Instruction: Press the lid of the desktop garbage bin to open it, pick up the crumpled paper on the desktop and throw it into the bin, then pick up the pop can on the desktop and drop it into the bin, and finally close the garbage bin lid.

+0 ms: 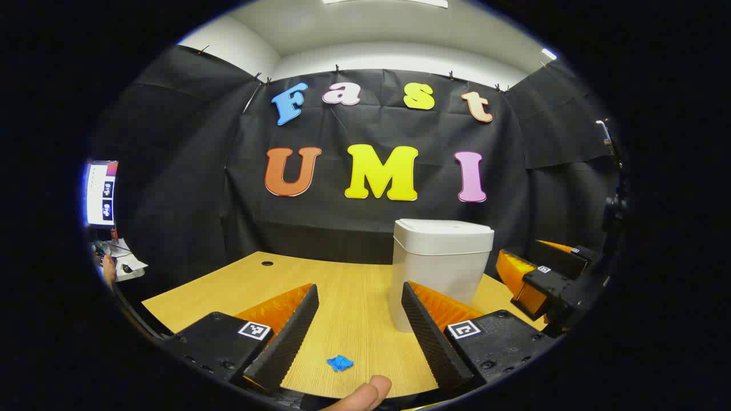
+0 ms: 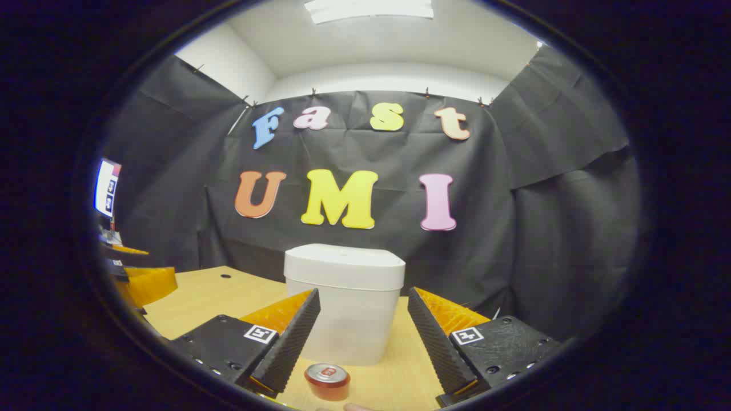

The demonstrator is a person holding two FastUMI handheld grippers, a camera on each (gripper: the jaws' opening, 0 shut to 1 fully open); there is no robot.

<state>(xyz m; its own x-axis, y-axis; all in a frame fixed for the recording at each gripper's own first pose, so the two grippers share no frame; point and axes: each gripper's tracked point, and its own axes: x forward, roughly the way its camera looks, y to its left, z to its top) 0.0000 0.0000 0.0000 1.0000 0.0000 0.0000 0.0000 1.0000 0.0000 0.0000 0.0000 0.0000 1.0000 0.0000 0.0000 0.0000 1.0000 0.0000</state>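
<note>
I am holding both tools low over the wooden desktop, facing the bin; the left gripper is standing released, fingers wide apart with nothing between them; the right gripper is likewise spread and empty.

The garbage bin is sitting upright toward the back of the desk, lid down flat, so the press-to-open step is not yet done. It is looking like thin rigid plastic, probably light and empty; I am judging it may skid if pushed from the side, so the press should be coming straight down on the lid top, near its front edge.

The crumpled paper, a small blue wad, is lying on the desk in the left gripper view, near my fingertip line and between the two fingers; soft, nearly weightless, it will be squashing under any grip; I am planning a pinch across its middle, low to the wood.

The pop can is standing upright in front of the bin in the right gripper view, just ahead of that tool; thin metal, smooth, easily dented, liable to slip; I am favouring a moderate grip across the side wall at mid-height.
</note>
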